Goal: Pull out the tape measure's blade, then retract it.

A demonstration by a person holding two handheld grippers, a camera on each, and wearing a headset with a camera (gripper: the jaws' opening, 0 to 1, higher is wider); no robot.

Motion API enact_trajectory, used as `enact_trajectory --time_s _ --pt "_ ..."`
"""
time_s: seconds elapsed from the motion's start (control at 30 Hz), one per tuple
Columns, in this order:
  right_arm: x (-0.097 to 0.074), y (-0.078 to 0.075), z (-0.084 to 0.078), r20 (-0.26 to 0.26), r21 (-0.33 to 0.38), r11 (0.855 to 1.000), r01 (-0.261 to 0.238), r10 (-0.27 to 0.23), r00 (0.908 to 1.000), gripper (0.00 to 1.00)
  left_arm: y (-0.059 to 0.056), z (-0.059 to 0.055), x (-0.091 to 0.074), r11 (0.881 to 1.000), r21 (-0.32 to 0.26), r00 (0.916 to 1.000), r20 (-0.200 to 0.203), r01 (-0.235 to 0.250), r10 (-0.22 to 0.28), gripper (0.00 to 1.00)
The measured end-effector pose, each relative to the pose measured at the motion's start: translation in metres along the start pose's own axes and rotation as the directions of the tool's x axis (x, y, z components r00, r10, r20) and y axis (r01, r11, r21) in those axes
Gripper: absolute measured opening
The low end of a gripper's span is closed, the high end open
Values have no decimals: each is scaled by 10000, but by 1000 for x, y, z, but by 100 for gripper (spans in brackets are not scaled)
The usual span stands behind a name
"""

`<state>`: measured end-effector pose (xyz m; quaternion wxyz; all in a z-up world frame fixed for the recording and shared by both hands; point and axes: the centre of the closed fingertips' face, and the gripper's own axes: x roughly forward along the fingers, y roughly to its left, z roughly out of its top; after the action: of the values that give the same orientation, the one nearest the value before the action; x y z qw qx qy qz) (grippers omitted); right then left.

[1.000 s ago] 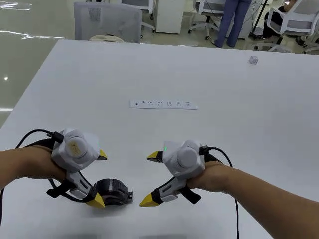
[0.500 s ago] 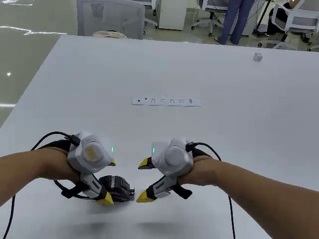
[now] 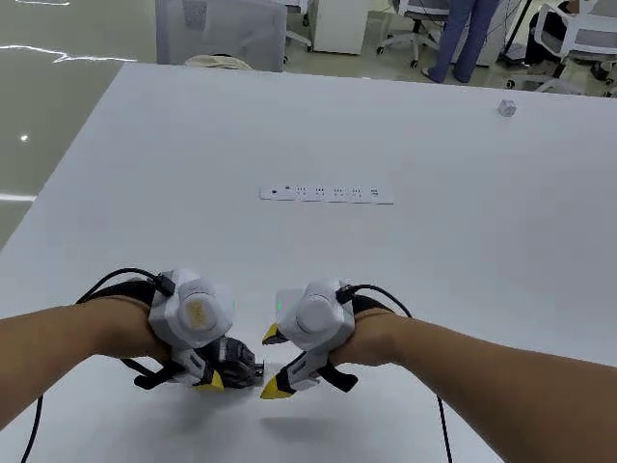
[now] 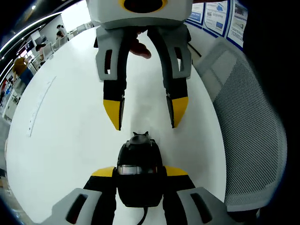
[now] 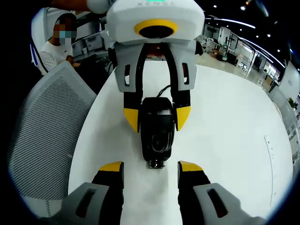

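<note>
Tape measure [image 3: 237,362], a black one, sat on the white desk [image 3: 434,251] near the person's edge, clamped by its sides in the jaws of the left gripper [image 3: 226,367]. In the left gripper view the yellow tips pressed against both flanks of the case, and the end with the blade slot pointed away from that gripper. The right gripper [image 3: 274,362] faced the tape measure head-on, just beside it. Its jaws stood apart, one tip above the other in the head view. In the right gripper view the slot end of the tape measure lay level with those two tips, in the gap between them and touching neither. I could not tell whether any blade was drawn out. A white power strip [image 3: 326,194] lay flat well beyond the tape measure, towards the middle of the desk. A small pale crumpled thing [image 3: 507,108] rested much farther off, to the right. A grey mesh chair [image 3: 220,34] stood past the desk's far edge.
</note>
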<state>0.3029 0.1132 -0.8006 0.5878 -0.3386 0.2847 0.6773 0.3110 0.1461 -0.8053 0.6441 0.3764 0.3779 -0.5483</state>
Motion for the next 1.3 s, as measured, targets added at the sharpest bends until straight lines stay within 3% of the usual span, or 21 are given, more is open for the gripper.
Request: enact_trajectory --time_s 0.23,0.43,0.63,0.8,0.97,1.3 --pt "4 -3 -5 -160 -86 9999 -57 55 9999 43 3 1 -2 9996 -265 9998 199 -18 23 34" --pt "9 -3 -4 -157 -41 9998 -172 171 9997 34 2 2 0 10000 -74 9997 259 -29 31 33" --pt "17 -3 -14 -599 -147 9997 -206 197 9980 30 2 3 -1 9998 -190 9987 487 -115 124 33" --pt "20 -5 -11 -566 226 9995 -213 225 9981 28 3 3 -2 9993 -342 9975 678 -165 188 33" --pt "25 -3 -17 -961 54 9995 -307 311 9949 26 4 3 -2 9991 -390 9971 747 -146 175 33" --pt "35 -6 -15 -1531 -42 9999 -161 152 9881 16 3 4 -2 9989 -437 9963 838 -139 175 33"
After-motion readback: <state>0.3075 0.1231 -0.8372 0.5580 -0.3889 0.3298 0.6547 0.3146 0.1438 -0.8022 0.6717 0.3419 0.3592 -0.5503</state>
